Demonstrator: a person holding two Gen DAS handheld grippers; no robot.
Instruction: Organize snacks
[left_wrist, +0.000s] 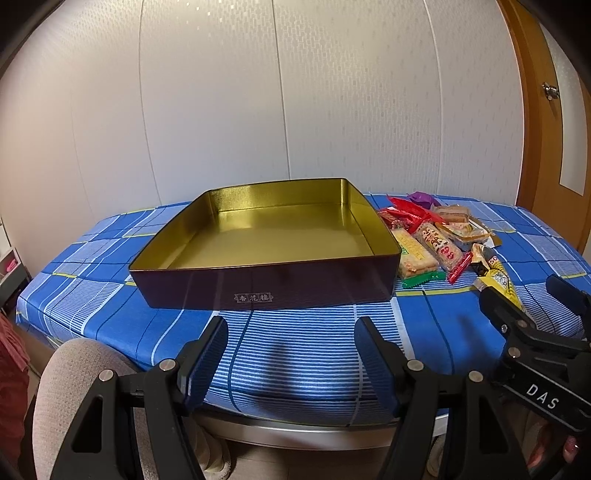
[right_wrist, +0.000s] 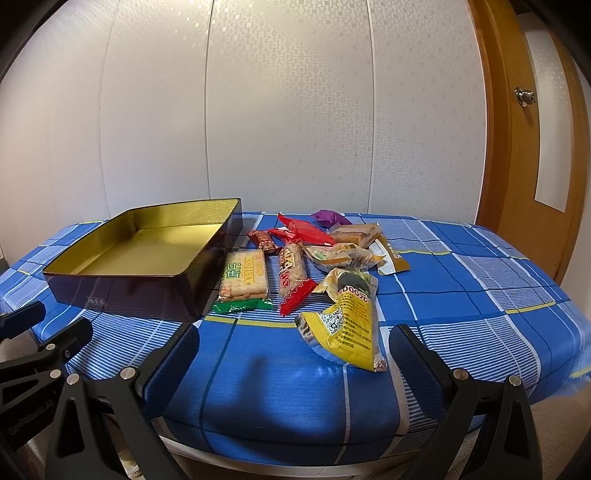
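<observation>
Your right gripper (right_wrist: 291, 354) and left gripper (left_wrist: 291, 345) both gape, holding nothing. Snacks (right_wrist: 314, 258) lie heaped just right of the empty tin (right_wrist: 122, 280); crinkly, overlapping wrappers could slip or drag neighbours.

Right gripper (right_wrist: 293, 345) jaws wide apart, nothing between them, over the table's (right_wrist: 461, 295) near edge. Yellow snack pack (right_wrist: 347, 325) lies just ahead, near that edge. Cracker pack (right_wrist: 243, 278) and red-ended bar (right_wrist: 293, 275) sit just right of the open tin (right_wrist: 122, 291). More wrappers piled behind, toward the far edge. Left gripper (right_wrist: 33, 325) at left edge of view; its jaw state is unclear.
</observation>
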